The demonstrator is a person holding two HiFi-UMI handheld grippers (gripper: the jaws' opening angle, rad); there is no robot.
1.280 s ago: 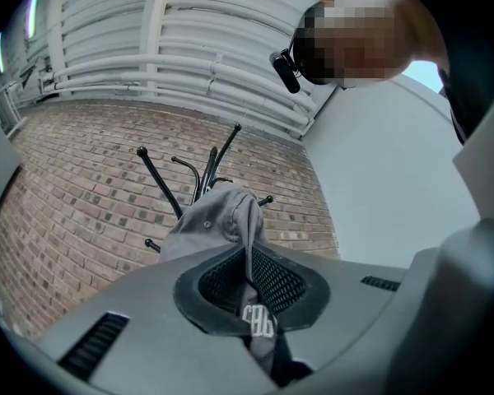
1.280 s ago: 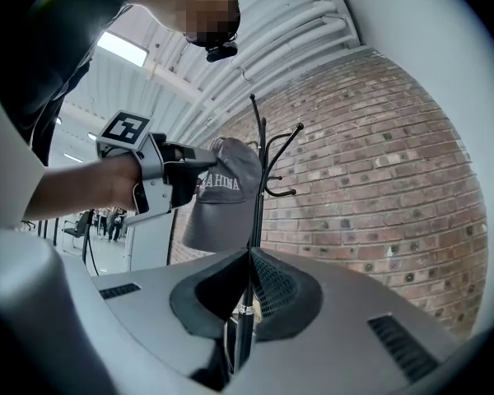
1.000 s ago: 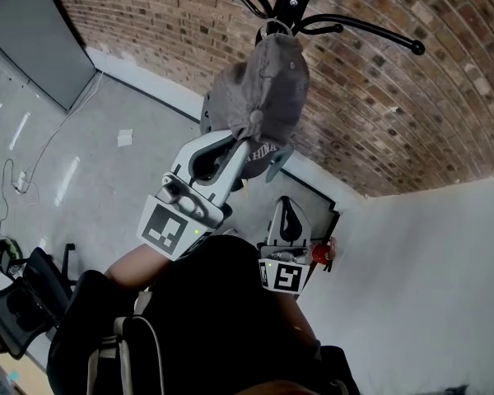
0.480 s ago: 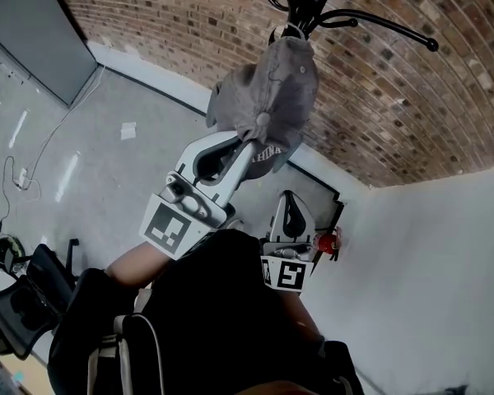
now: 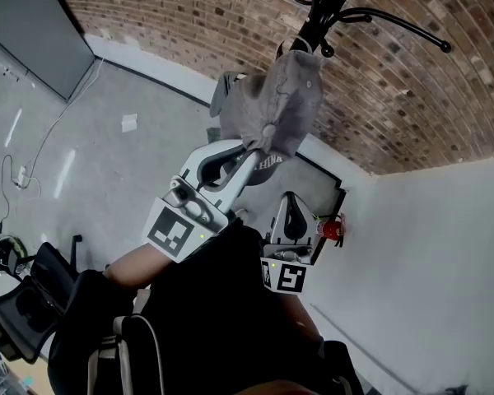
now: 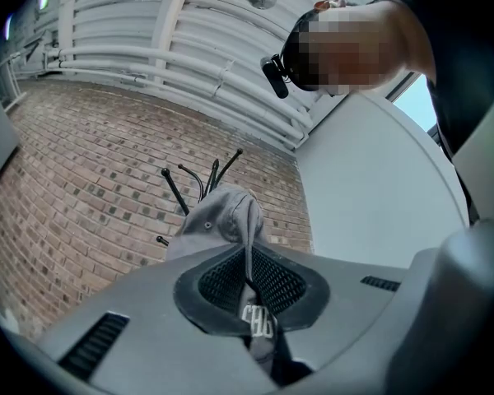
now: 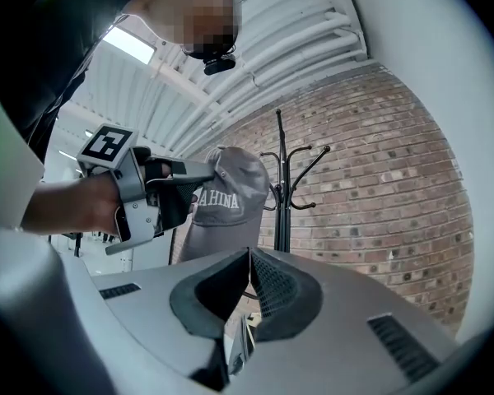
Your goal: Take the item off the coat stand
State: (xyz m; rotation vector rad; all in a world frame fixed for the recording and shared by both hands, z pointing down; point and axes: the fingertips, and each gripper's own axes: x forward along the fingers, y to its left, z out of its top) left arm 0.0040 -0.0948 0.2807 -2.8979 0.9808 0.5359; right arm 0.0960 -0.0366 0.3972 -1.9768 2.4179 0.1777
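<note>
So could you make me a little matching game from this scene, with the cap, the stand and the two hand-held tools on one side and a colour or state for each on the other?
Things:
1. cap
2. coat stand
3. left gripper
4. right gripper

Colours or states:
A. jaws together, nothing between them
B. grey, with white lettering
C. black
D. jaws clamped on the cap

Pairs: 1-B, 2-C, 3-D, 4-A.

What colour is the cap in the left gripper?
Grey cap with white lettering; clearest in right gripper view.
</note>
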